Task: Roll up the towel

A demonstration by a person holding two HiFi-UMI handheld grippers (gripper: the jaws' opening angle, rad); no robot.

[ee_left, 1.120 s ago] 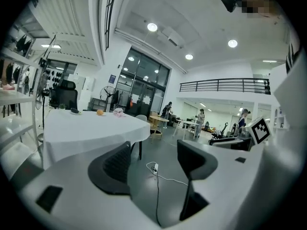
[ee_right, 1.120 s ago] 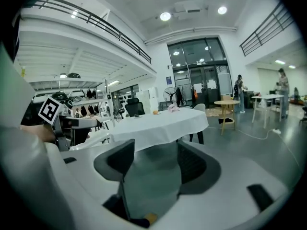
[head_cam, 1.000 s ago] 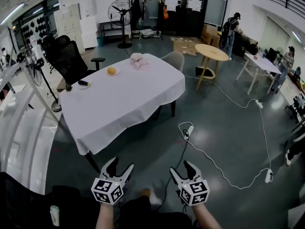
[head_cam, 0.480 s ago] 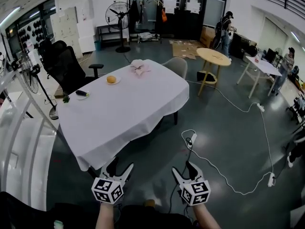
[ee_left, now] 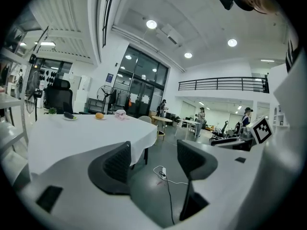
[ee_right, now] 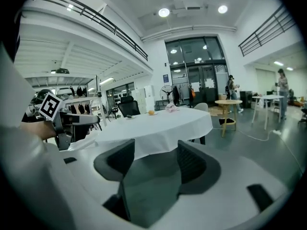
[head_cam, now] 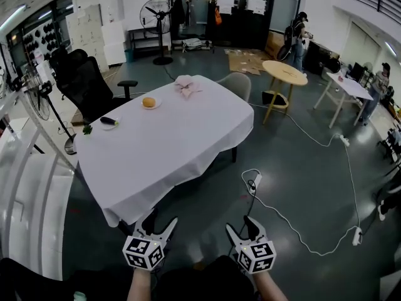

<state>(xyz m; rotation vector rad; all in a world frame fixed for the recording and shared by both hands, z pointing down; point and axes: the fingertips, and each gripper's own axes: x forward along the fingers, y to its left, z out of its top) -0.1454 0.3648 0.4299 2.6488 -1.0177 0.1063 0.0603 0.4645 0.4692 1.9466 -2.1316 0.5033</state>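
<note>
- Towel (head_cam: 185, 85) and counter (head_cam: 175, 143) sit nearer than a second ago; the person has walked up.
- Towel: pink crumpled heap at the counter's far end, no clear long axis, well ahead.
- Left gripper (head_cam: 160, 221), right gripper (head_cam: 241, 227): jaws released, empty; left looks marginally nearer.

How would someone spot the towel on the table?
Find the big table under a white cloth in the middle of the room. At its far end, near the grey chair, lies the towel: a crumpled pink heap, unlike the round orange thing nearby.
</note>
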